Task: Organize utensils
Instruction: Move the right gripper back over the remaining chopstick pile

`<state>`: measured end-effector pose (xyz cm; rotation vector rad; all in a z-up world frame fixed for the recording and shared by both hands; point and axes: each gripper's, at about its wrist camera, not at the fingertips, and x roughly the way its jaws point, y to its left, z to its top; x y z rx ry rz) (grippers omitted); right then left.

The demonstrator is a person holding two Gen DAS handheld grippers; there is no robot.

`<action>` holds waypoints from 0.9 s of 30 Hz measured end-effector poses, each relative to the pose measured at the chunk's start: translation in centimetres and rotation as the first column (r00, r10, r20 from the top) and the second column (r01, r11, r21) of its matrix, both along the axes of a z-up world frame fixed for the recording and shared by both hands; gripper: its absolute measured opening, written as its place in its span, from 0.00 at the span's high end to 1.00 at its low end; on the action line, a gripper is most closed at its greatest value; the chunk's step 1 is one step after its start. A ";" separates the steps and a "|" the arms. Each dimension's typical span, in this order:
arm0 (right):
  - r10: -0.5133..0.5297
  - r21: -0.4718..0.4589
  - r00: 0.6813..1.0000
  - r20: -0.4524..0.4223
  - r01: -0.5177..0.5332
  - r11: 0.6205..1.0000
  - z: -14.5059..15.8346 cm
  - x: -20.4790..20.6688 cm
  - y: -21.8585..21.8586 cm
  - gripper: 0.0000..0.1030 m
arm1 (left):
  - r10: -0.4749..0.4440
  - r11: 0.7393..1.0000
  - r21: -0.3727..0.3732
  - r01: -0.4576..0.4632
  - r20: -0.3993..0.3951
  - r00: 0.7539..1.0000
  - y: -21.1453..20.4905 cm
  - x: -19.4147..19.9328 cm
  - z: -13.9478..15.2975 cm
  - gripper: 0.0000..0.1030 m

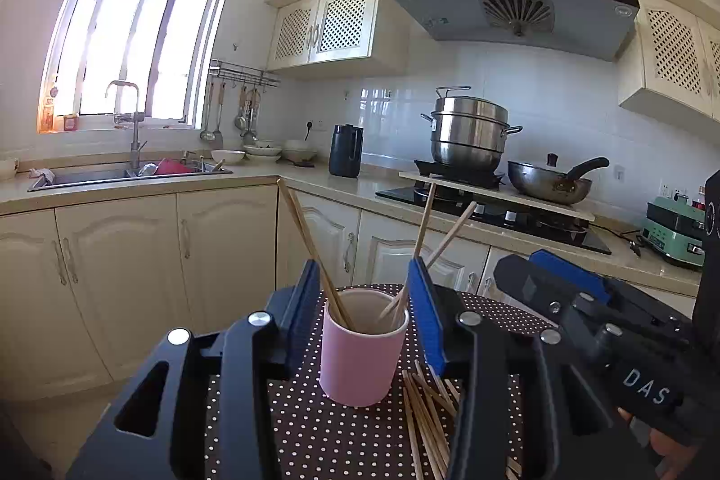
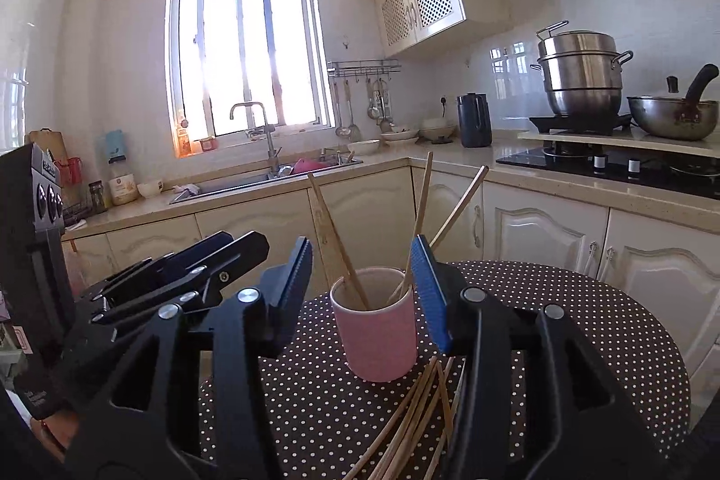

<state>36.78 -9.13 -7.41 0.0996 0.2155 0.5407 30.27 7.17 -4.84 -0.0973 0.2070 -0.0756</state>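
A pink cup (image 1: pixel 360 363) (image 2: pixel 382 340) stands upright on the round, polka-dot table (image 1: pixel 315 435) (image 2: pixel 562 322). Several wooden chopsticks (image 1: pixel 306 228) (image 2: pixel 333 237) lean out of it. More loose chopsticks (image 1: pixel 427 412) (image 2: pixel 414 421) lie in a bundle on the cloth just in front of the cup, to its right. My left gripper (image 1: pixel 363 268) is open, short of the cup, with nothing between its fingers. My right gripper (image 2: pixel 363 246) is open and empty too, right beside the left one. Each gripper shows in the other's view (image 1: pixel 562 286) (image 2: pixel 216 250).
Behind the table runs an L-shaped counter with cream cabinets (image 1: pixel 225 246). It carries a sink with dishes (image 1: pixel 126 174), a dark kettle (image 1: pixel 345 151), bowls, and a stove (image 1: pixel 495 205) with a steel steamer pot (image 1: pixel 468 133) and a wok (image 1: pixel 553 183). A green appliance (image 1: pixel 675 232) sits far right.
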 end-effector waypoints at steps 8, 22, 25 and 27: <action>-0.031 -0.025 0.999 -0.022 0.030 0.999 0.0 -2.7 -2.1 0.55 | -0.007 0.999 0.048 0.008 -0.028 1.000 -1.9 -2.4 0.4 0.45; -0.107 -0.100 0.979 -0.174 0.090 0.991 -3.5 -1.4 -6.2 0.55 | -0.067 0.986 0.124 0.108 -0.293 0.954 -5.1 -0.4 -3.3 0.41; -0.119 -0.117 0.970 -0.214 0.095 0.989 -4.5 -0.8 -7.0 0.55 | -0.083 0.986 0.103 0.132 -0.386 0.919 -5.0 1.2 -4.6 0.41; -0.127 -0.134 0.961 -0.246 0.096 0.986 -5.2 -0.3 -7.4 0.55 | -0.081 0.985 0.100 0.139 -0.441 0.894 -5.1 2.2 -5.7 0.41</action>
